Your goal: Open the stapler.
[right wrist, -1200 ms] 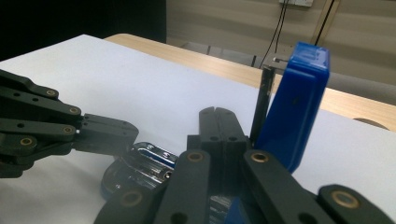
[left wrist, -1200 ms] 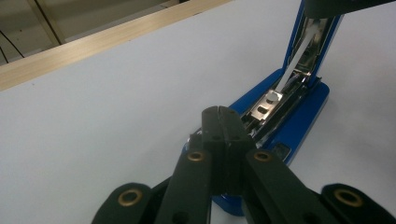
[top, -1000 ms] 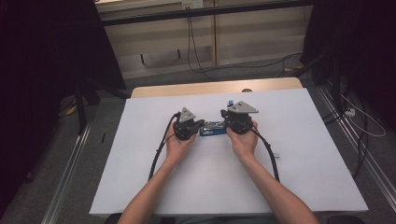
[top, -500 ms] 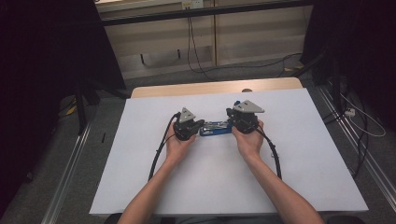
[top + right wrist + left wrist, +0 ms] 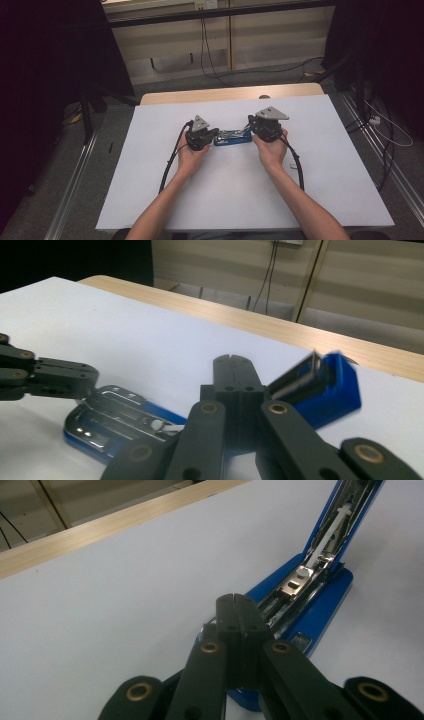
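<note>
**Blue stapler opened between two closed grippers**

White sheeting covers the table [image 5: 150, 200], with a strip of pale wood along its far edge. Near the middle of that sheet lies a blue metal stapler [image 5: 233, 137], its base flat and its blue top arm swung up and away. At the stapler's left end sits the left gripper [image 5: 233, 600], jaws pressed together, tips on the base. At its right end is the right gripper [image 5: 233, 361], jaws likewise closed, beside the raised arm.

High view looks down from above; both gripper views sit close, sharing the stapler [image 5: 305, 605].
</note>
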A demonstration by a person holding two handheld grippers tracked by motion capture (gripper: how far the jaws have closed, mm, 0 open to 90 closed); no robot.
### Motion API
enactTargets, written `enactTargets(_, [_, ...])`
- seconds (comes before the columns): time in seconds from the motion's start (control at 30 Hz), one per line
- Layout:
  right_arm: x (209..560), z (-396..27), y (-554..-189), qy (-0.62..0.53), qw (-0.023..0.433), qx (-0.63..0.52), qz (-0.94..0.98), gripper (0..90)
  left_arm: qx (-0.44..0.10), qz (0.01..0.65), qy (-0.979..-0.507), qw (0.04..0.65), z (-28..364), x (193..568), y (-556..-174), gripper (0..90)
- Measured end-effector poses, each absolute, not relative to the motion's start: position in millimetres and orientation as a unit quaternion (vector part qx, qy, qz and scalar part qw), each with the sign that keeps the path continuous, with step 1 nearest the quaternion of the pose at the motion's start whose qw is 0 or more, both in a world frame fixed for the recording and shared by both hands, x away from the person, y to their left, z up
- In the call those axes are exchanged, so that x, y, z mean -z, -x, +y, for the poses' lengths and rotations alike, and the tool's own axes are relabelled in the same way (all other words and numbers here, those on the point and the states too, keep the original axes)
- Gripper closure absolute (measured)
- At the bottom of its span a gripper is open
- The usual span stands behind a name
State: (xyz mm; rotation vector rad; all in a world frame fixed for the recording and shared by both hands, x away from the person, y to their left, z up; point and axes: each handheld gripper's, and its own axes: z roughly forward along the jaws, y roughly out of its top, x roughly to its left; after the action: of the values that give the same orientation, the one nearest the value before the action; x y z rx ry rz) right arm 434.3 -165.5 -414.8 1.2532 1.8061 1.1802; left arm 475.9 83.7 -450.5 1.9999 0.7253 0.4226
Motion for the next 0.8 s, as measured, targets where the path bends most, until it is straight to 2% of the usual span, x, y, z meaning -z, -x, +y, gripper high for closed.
enactTargets(0.8, [418.4,-188.1,-433.8,-0.477,0.318,-0.425,0.7,90.0,-0.175,0.296,-0.815,0.467,83.2,450.6,-475.2,90.0])
